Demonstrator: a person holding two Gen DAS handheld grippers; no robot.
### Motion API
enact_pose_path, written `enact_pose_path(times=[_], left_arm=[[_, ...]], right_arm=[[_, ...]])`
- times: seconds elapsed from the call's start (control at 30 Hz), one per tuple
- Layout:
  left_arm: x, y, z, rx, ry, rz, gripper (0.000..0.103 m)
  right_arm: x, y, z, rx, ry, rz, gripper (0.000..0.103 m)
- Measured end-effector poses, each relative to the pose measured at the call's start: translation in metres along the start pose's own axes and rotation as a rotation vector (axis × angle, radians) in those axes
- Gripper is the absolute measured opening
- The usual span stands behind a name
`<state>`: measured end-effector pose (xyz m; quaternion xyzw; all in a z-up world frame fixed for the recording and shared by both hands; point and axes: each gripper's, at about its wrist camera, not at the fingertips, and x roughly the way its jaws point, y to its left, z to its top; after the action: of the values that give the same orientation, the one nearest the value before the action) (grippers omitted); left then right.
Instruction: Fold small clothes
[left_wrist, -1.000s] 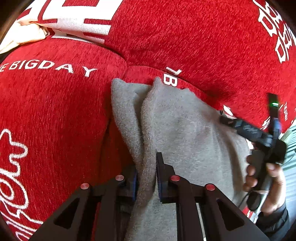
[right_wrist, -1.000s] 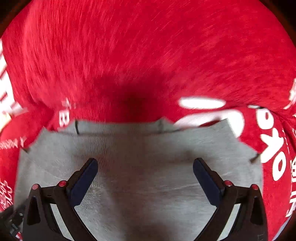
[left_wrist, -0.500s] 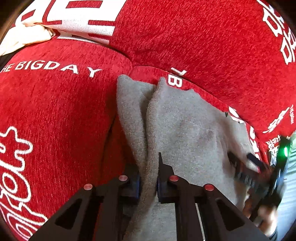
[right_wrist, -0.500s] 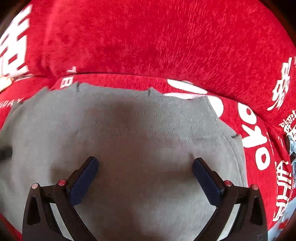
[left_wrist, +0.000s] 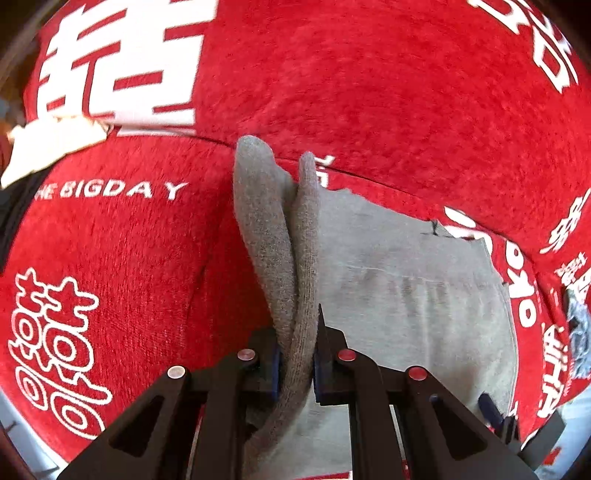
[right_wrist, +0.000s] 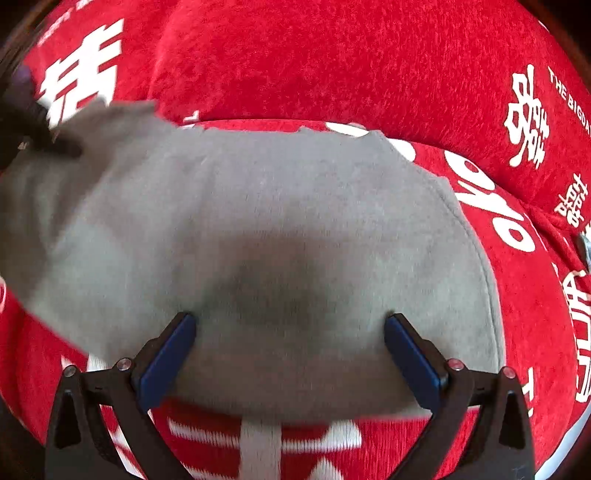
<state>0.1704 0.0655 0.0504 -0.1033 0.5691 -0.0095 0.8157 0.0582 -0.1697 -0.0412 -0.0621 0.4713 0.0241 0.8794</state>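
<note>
A small grey knit garment (left_wrist: 406, 302) lies on a red sofa cover (left_wrist: 369, 92) with white lettering. My left gripper (left_wrist: 297, 362) is shut on the garment's left edge and holds a raised fold of it (left_wrist: 273, 236) above the cover. In the right wrist view the grey garment (right_wrist: 258, 229) spreads flat, and my right gripper (right_wrist: 290, 350) is open and empty just above its near part. The left gripper shows blurred at the garment's far left corner (right_wrist: 33, 129). The right gripper's tip shows at the lower right of the left wrist view (left_wrist: 495, 413).
The sofa's back cushion (right_wrist: 332, 55) rises behind the garment, with a seam (left_wrist: 369, 177) where it meets the seat. A white cloth (left_wrist: 48, 147) lies at the far left. The seat's front edge (right_wrist: 569, 443) runs at the lower right.
My left gripper has lifted the pinched grey edge higher, so the fold stands taller. My right gripper has drawn back towards the garment's near edge, staying open.
</note>
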Motion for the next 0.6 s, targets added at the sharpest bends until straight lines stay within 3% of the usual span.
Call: enact_pose_path(times=[0.13,0.37,0.6], left_arm=[[-0.010,-0.028,0.000,0.032,-0.001,0.026,0.013],[-0.031,-0.091,0.005,0.073,0.000,0.044,0.013],[-0.052,-0.209,0.008,0.145,0.005,-0.093,0.012]], right_arm=[[-0.017,-0.018,-0.002,0.014,0.008,0.034,0.102],[-0.037,-0.116,-0.001,0.187,-0.041,-0.019,0.102],[-0.049,-0.194,-0.016,0.334,-0.079,-0.044,0.102]])
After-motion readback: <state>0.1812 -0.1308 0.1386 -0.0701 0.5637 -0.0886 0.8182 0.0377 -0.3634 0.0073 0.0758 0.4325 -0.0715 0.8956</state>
